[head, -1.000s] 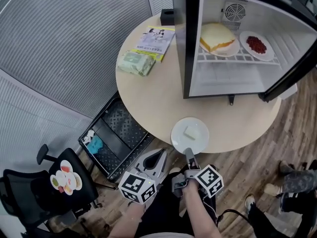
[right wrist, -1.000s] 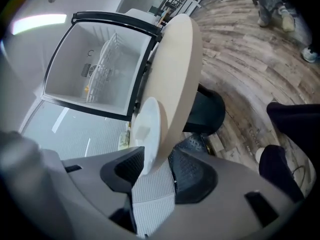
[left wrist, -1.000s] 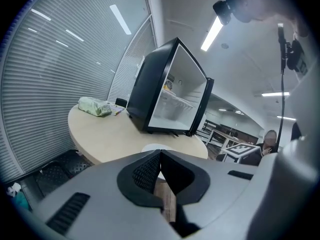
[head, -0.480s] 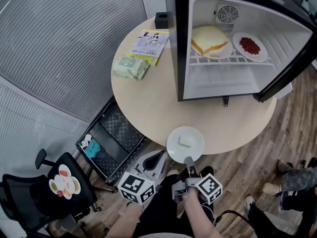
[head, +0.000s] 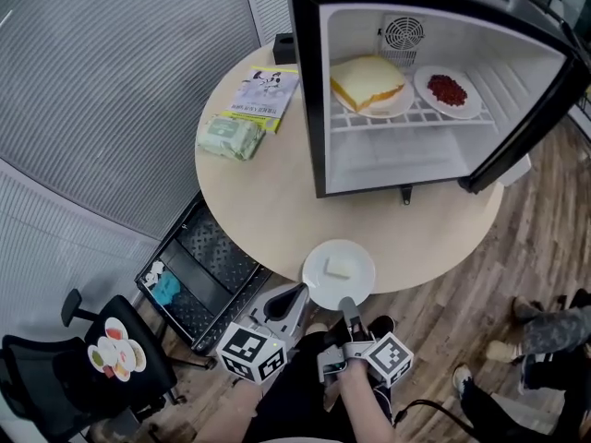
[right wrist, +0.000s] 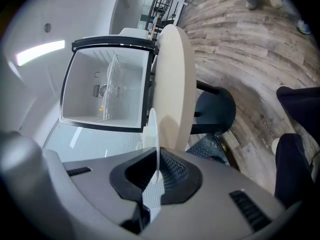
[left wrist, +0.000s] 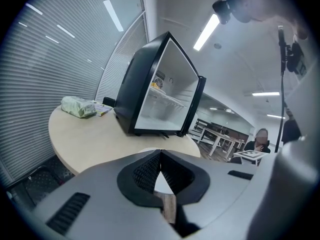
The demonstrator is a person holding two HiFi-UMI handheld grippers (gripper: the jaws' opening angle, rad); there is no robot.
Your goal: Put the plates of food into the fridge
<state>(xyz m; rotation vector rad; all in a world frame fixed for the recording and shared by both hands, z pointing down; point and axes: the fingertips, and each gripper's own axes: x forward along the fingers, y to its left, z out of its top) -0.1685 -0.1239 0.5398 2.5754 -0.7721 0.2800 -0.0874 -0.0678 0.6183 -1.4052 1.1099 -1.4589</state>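
Right claw (head: pixel 345 305), just closed, grips a round white plate (head: pixel 358 286) (pale slab (head: pixel 339 268) atop).

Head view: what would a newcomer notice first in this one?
The open mini fridge on the round table, its wire shelf carrying a sandwich plate and a plate of red food. Then the white plate at the table's near edge, its rim pinched by the right gripper.
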